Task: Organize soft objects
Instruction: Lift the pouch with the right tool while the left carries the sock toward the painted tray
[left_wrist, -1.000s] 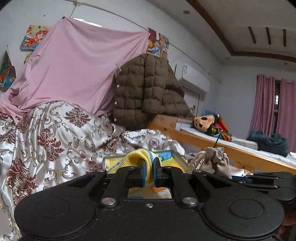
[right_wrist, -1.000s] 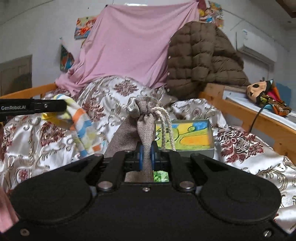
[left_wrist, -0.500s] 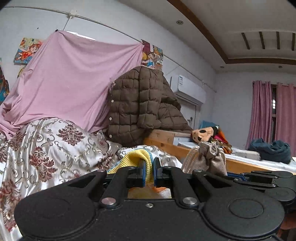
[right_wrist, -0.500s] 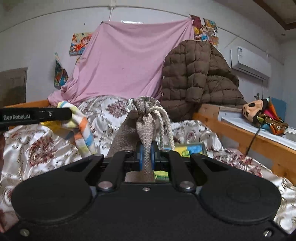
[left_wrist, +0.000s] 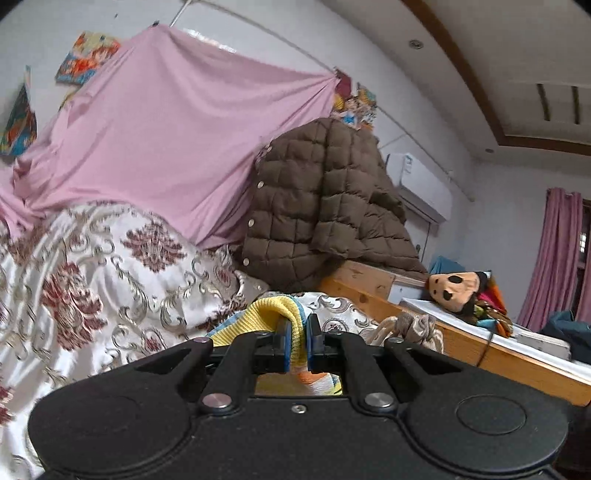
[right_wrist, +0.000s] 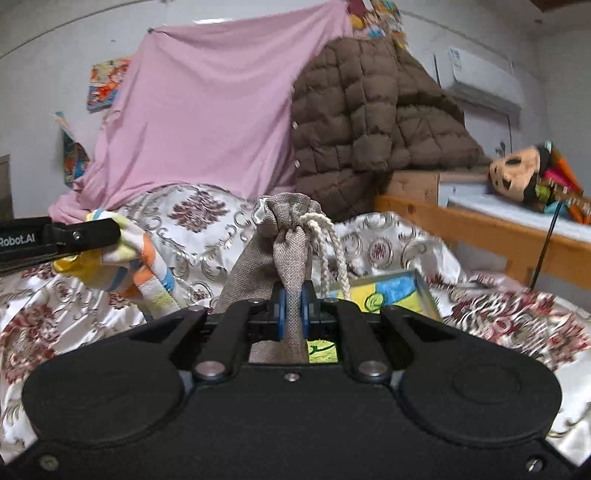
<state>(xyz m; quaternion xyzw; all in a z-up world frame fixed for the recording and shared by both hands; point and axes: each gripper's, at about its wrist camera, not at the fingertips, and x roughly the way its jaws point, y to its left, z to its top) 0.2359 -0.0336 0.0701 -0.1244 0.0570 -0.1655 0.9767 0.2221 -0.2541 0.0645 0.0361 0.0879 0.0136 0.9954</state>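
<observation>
My left gripper (left_wrist: 295, 341) is shut on a striped knitted sock (left_wrist: 269, 314), yellow at the top; it hangs from the same gripper (right_wrist: 110, 236) in the right wrist view, with its orange, blue and white stripes (right_wrist: 147, 269) showing. My right gripper (right_wrist: 291, 314) is shut on a grey burlap drawstring pouch (right_wrist: 284, 236) with a white cord, held above the bed. The pouch (left_wrist: 417, 326) shows low right in the left wrist view. A box with a yellow, blue and green picture bottom (right_wrist: 391, 295) lies on the bed just behind the pouch.
A floral satin bedspread (right_wrist: 509, 317) covers the bed. A pink sheet (right_wrist: 207, 110) and a brown quilted jacket (right_wrist: 373, 114) hang behind. A wooden bed rail (right_wrist: 480, 229) runs on the right, with a plush doll (right_wrist: 517, 173) beyond it.
Both grippers rose and then tilted back down with their loads still held. The picture box dropped out of the right wrist view and is back in view now.
</observation>
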